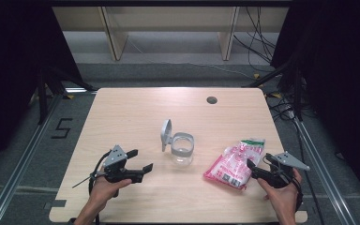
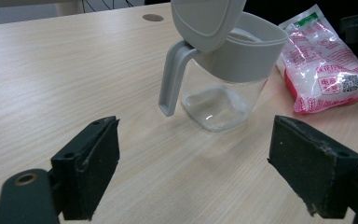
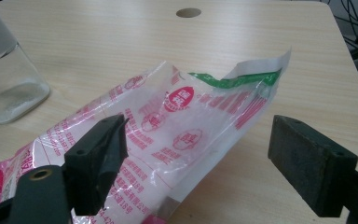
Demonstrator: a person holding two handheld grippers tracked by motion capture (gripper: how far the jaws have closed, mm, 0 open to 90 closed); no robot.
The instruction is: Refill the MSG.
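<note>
A clear jar point(image 1: 183, 151) with a grey collar and handle stands at the table's middle, its grey lid point(image 1: 166, 133) flipped up; the jar point(image 2: 223, 88) sits just ahead of my left gripper's jaws. A pink and white plastic bag point(image 1: 234, 164) with a green top strip lies to the right of the jar. My left gripper point(image 1: 139, 161) is open, left of the jar and apart from it. My right gripper point(image 1: 257, 165) is open at the bag's right edge, and the bag point(image 3: 177, 126) lies between and under its jaws.
A small round grommet hole point(image 1: 211, 100) sits near the table's far edge. The wooden table point(image 1: 136, 108) has open surface at the left and back. Cables lie on the floor at the right, and metal rails run along both sides.
</note>
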